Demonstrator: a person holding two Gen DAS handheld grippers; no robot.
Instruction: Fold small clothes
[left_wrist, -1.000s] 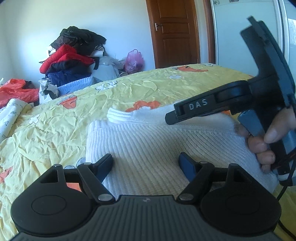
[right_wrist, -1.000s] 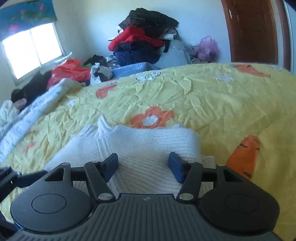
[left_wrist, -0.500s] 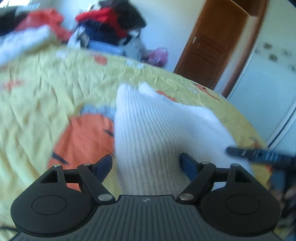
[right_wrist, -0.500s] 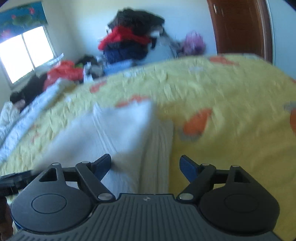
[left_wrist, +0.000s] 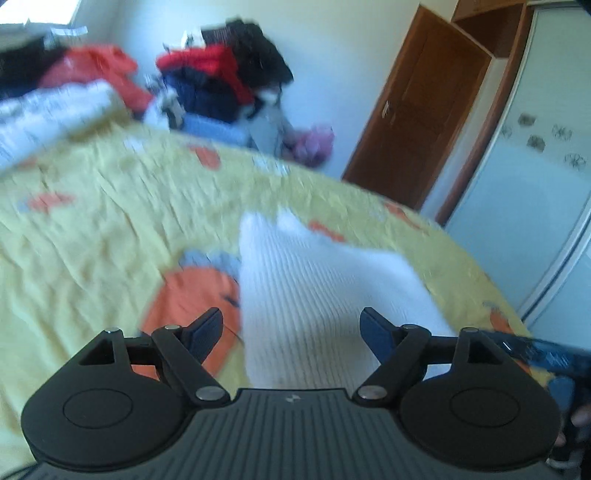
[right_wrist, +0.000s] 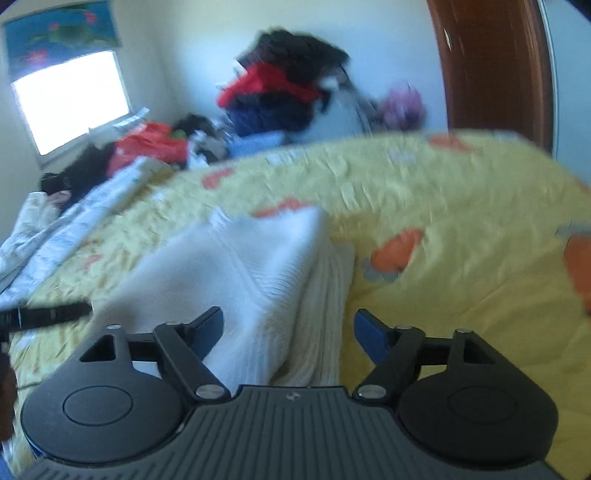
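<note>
A white ribbed knit garment (left_wrist: 317, 288) lies folded on the yellow flowered bedspread (left_wrist: 92, 229). It also shows in the right wrist view (right_wrist: 251, 273), with a folded layer on top. My left gripper (left_wrist: 293, 330) is open and empty, just above the garment's near left edge. My right gripper (right_wrist: 288, 328) is open and empty over the garment's near right edge. The right gripper's finger (left_wrist: 543, 352) shows at the right of the left wrist view. The left gripper's finger (right_wrist: 44, 315) shows at the left of the right wrist view.
A heap of dark and red clothes (left_wrist: 225, 81) stands past the bed's far side, also in the right wrist view (right_wrist: 284, 92). A white quilt (right_wrist: 66, 225) lies along the bed's left. A brown door (left_wrist: 413, 122) and a wardrobe (left_wrist: 528, 192) are at the right.
Both grippers have swung apart and pulled back from over the garment, to its left and right near edges. Both views are motion-blurred. The garment stays folded on the bed.
</note>
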